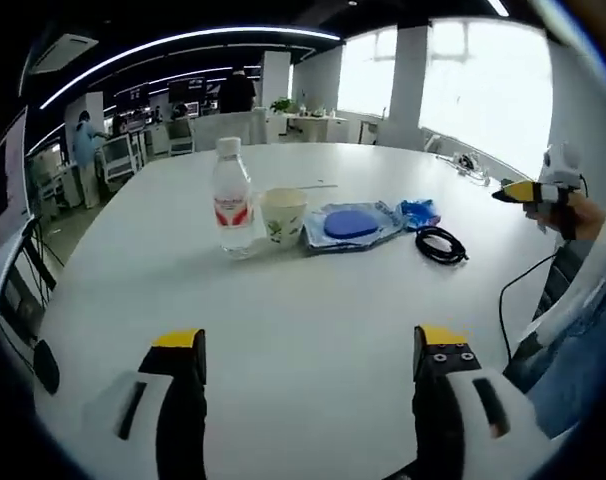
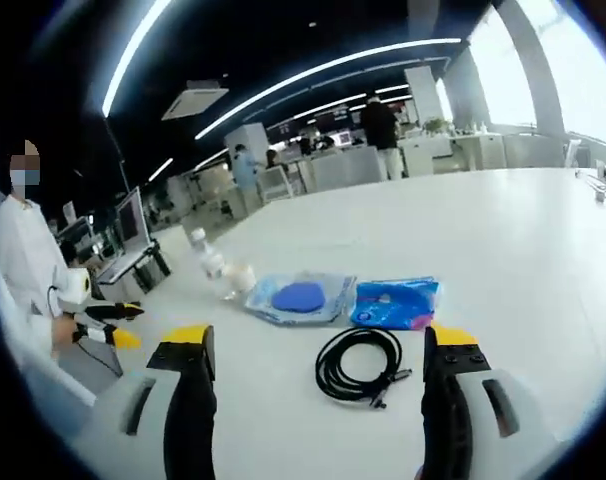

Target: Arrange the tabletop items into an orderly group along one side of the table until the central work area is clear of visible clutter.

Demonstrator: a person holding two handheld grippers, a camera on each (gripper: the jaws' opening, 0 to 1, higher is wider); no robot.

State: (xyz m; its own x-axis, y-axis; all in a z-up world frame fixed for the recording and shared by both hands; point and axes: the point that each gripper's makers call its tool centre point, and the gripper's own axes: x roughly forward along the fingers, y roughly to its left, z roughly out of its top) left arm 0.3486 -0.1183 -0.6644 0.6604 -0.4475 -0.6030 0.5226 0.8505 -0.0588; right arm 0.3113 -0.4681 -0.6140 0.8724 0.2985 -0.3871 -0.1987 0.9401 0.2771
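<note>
The white table [image 1: 313,300] stands in a big open office with desks, monitors and bright windows behind. On it, in 1 row, are a water bottle [image 1: 232,205], a paper cup [image 1: 283,214], a blue disc in a clear bag [image 1: 351,224], a blue packet [image 2: 395,302] and a coiled black cable [image 2: 361,365]. The left gripper [image 1: 311,350] and the right gripper [image 2: 318,350] both hang wide apart above the surface, holding nothing.

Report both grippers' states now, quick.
Left gripper: open, jaws wide apart, holding nothing, above bare table.
Right gripper: open, holding nothing, coiled black cable lying between its jaws, ungrasped.
</note>
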